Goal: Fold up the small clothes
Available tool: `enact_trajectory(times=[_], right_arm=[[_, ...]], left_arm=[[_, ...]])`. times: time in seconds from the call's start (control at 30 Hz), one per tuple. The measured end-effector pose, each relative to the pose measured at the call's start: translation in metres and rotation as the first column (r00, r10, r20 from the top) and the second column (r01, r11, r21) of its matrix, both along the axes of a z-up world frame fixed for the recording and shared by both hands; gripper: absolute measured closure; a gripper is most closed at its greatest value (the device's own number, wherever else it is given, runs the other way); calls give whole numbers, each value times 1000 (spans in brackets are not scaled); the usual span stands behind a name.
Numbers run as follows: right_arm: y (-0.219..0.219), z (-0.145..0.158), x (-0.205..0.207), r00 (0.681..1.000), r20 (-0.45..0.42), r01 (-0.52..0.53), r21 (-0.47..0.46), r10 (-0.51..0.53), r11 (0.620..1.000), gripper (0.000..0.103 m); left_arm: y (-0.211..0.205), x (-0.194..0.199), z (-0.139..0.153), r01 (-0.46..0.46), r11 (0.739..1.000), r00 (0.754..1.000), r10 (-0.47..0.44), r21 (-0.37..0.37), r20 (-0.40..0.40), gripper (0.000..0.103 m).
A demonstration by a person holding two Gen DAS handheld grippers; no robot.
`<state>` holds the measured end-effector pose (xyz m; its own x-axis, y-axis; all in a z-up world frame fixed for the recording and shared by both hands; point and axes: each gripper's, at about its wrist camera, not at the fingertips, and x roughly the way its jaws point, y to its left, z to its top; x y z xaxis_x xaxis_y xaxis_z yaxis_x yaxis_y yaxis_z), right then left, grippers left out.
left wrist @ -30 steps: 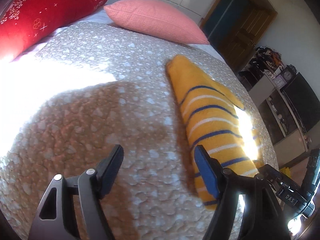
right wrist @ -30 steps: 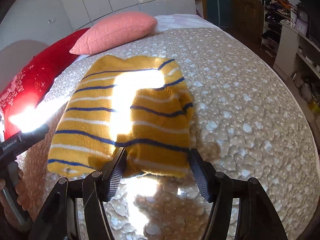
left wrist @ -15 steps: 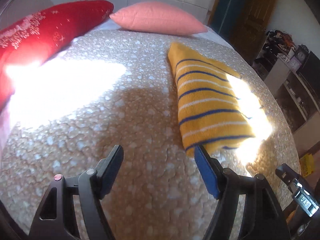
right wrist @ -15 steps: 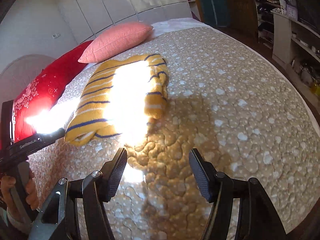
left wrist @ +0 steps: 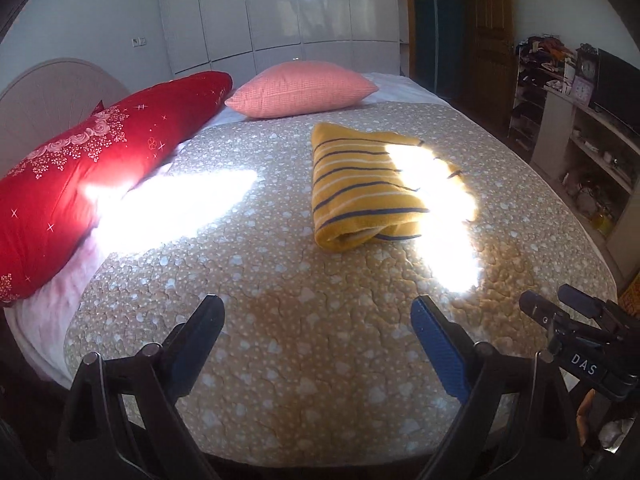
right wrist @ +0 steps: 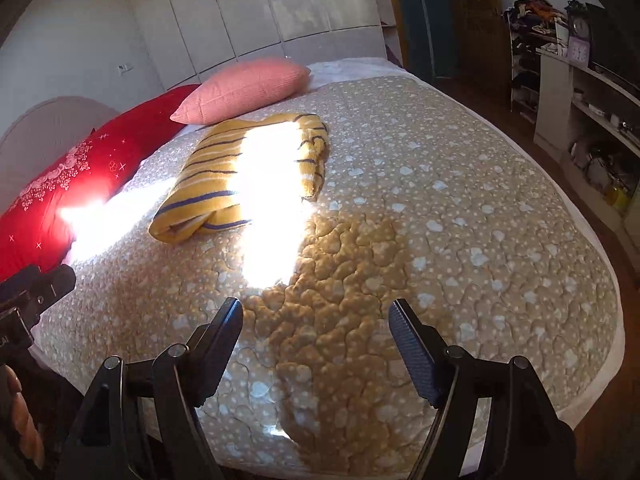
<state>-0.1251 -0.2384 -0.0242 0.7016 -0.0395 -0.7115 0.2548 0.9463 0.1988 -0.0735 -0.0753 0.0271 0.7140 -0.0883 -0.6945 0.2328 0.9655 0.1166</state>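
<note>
A yellow garment with blue and white stripes [left wrist: 360, 188] lies folded on the beige quilted bed [left wrist: 280, 320], partly in a bright patch of sun. It also shows in the right wrist view [right wrist: 216, 184]. My left gripper [left wrist: 316, 328] is open and empty, held back near the foot of the bed, well apart from the garment. My right gripper [right wrist: 316, 328] is open and empty too, also near the foot of the bed. The right gripper's body shows at the lower right of the left wrist view [left wrist: 580, 336].
A long red pillow [left wrist: 92, 172] and a pink pillow [left wrist: 304, 88] lie at the head of the bed. White wardrobes [left wrist: 280, 12] stand behind. Shelves with clutter [left wrist: 580, 128] and a dark door [left wrist: 480, 28] are on the right.
Both grippers have pulled back from the folded garment toward the foot of the bed and risen. The garment stays folded on the bed.
</note>
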Motion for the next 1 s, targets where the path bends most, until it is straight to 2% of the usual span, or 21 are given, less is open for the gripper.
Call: enact_trajectory(times=[0.2, 0.83, 1.0], right_arm=[[-8, 6, -6, 999, 16, 34, 22, -35, 999, 22], [11, 12, -7, 1000, -9, -7, -14, 7, 1000, 17], [6, 8, -7, 1000, -14, -1, 7, 1, 1000, 15]], left_arm=[[-7, -11, 2, 5, 999, 1000, -5, 48, 17, 9], [8, -21, 11, -17, 999, 1000, 16, 43, 25, 9], [8, -20, 9, -12, 999, 1000, 12, 39, 14, 9]])
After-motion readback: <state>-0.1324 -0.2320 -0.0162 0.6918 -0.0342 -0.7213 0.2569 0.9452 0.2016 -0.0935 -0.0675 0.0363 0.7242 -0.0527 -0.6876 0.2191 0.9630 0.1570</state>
